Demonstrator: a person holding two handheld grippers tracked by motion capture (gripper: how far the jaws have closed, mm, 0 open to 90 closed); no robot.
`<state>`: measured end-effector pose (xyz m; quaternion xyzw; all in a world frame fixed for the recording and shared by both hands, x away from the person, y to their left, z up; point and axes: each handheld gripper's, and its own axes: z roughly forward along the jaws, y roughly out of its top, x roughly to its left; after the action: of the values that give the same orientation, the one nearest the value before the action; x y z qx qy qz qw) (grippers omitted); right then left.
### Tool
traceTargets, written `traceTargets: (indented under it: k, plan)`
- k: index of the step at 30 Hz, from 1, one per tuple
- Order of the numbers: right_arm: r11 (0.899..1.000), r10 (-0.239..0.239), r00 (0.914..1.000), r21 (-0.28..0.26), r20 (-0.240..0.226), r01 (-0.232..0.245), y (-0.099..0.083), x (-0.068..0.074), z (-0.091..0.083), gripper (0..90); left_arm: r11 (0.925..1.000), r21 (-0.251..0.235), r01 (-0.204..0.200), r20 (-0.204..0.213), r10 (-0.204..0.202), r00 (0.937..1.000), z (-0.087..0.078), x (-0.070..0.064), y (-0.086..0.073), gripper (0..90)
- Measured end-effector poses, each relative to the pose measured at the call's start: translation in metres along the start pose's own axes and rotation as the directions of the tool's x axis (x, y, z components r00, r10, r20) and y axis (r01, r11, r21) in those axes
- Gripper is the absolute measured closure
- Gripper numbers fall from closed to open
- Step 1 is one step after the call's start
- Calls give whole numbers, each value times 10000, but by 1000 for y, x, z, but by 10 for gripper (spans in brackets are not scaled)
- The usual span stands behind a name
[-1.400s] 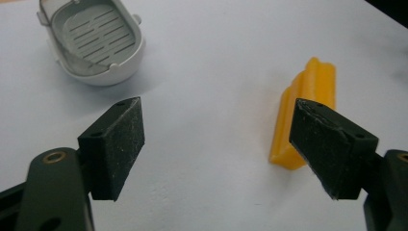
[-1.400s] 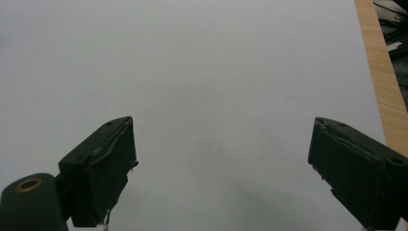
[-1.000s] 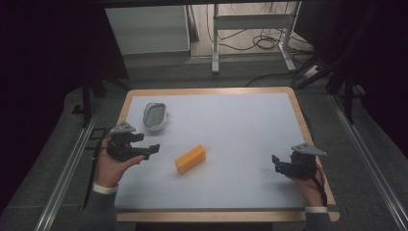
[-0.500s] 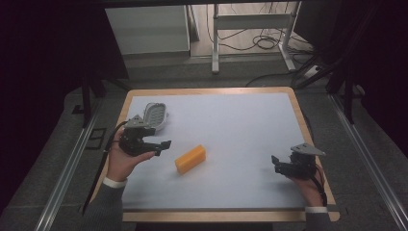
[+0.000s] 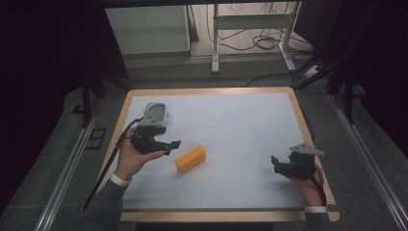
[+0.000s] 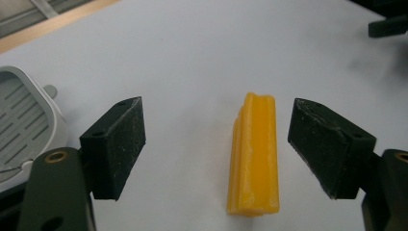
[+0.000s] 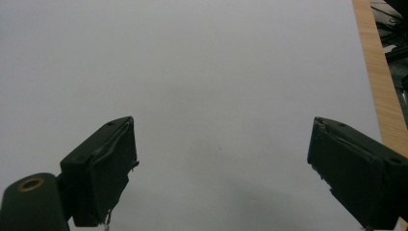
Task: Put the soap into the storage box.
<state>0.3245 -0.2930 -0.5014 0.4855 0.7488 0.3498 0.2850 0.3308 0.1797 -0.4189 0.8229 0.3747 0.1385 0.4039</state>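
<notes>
Since a second ago, the left gripper has travelled from the table's left edge toward the middle, closing on the yellow block; the right gripper has stayed put near the right edge. Seen from above, the block lies on the white table a little left of centre, angled, with the left gripper just beside its left end. Behind that gripper, toward the far left corner, sits a grey slotted soap dish. In the left gripper view, the block lies lengthwise between the two black jaws, which stand wide apart with clear table on both sides, touching nothing. That alignment looks deliberate: the jaws straddle the block's narrow width, ready to close across it. The right gripper's jaws are also spread wide over bare table, holding nothing, seemingly parked clear of the work.
</notes>
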Motion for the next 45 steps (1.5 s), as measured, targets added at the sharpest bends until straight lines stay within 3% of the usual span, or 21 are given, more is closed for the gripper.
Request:
traceTargets:
  k: [5,9,16,25,35,45]
  plan:
    - [10000,24,10000,26,10,-24,-1,-1,0,101,9991,431,-22,-22,23,10000,4,-6,1,220]
    - [10000,41,10000,7,45,-41,-1,-2,-1,101,9989,476,47,1,-48,10000,4,-8,2,222]
    - [10000,5,10000,76,73,-5,-1,-2,0,101,9947,1002,-216,196,197,9996,20,-16,3,222]
    - [9999,49,10000,146,75,-50,-2,-2,2,101,9907,1364,-35,358,-14,9994,35,-17,2,222]
    - [9998,28,10000,219,56,-30,-4,-2,3,101,9794,2012,-146,328,81,9994,55,-26,-5,224]
    - [9996,101,9998,272,142,-104,-6,-5,4,101,9697,2443,-21,430,-87,9990,79,-30,-11,240]
